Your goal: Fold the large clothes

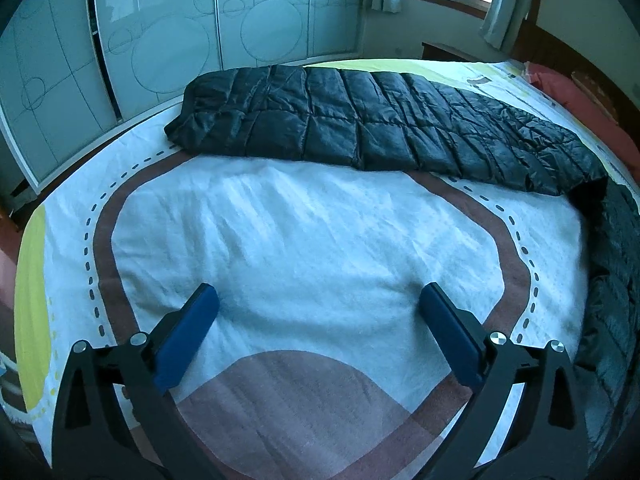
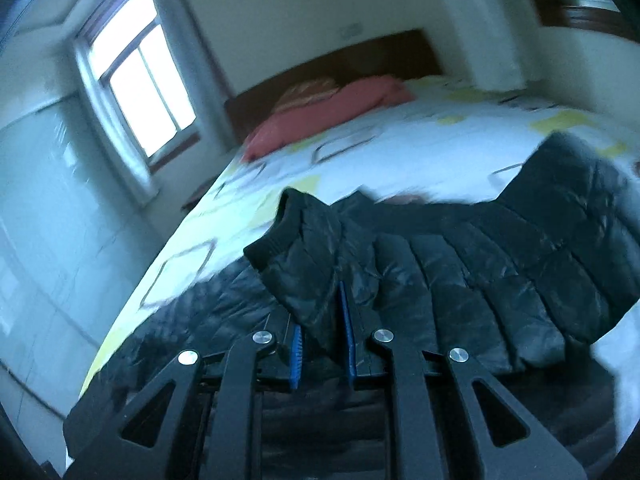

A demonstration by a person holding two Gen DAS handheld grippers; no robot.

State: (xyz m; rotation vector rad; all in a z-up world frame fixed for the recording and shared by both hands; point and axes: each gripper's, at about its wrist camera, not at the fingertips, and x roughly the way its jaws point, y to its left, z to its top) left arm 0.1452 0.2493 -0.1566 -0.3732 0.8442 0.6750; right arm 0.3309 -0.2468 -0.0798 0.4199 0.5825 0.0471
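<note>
A black quilted puffer jacket (image 1: 360, 120) lies stretched across the far side of the bed, one end trailing down the right edge. My left gripper (image 1: 320, 300) hovers over bare bedspread, its blue-padded jaws wide apart with nothing between them, well short of the jacket. In the right wrist view, my right gripper (image 2: 320, 304) is shut on a fold of the black jacket (image 2: 480, 264); a sleeve with a ribbed cuff (image 2: 276, 236) rises from between the blue pads (image 2: 297, 350). This view is blurred.
The bedspread (image 1: 300, 232) is white with a brown road pattern and yellow patches. A sliding wardrobe (image 1: 160, 40) stands beyond the bed's far edge. A red pillow (image 2: 340, 108) and dark headboard (image 2: 360, 56) are at the bed's head, a window (image 2: 136, 72) beside them.
</note>
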